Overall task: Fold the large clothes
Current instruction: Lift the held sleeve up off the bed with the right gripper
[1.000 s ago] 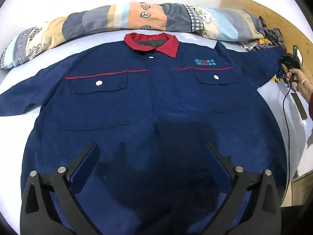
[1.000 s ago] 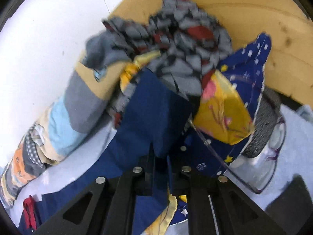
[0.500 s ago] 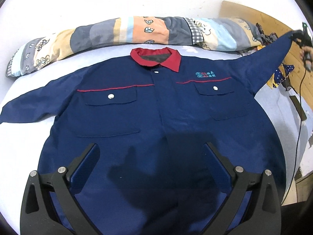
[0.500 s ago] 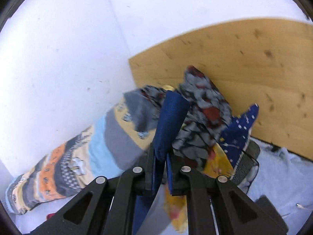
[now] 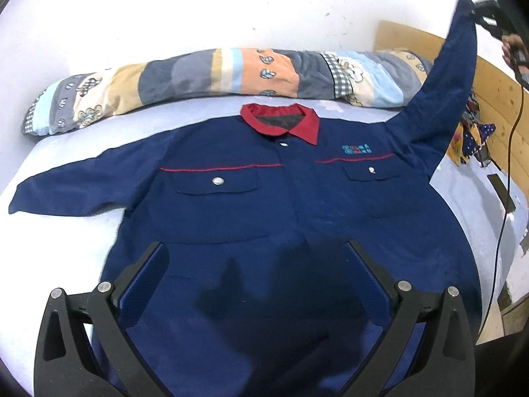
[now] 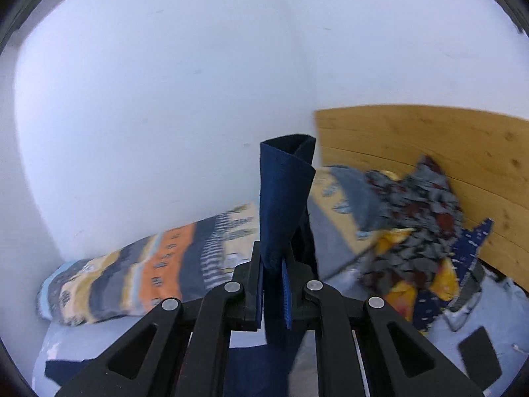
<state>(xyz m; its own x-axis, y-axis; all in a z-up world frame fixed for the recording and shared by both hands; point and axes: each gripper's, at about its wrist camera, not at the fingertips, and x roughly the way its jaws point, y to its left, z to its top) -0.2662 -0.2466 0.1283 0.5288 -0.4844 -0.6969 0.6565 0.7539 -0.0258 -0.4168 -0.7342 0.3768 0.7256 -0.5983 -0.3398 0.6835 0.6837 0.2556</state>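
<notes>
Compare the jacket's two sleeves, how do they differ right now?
The raised sleeve is lifted off the bed, pulled up toward the wall; the flat sleeve lies spread out on the sheet. The raised sleeve's cuff is pinched in the shut right tool; nothing grips the flat sleeve, and the open left tool hovers over the jacket's hem. Both are the same navy cloth.
</notes>
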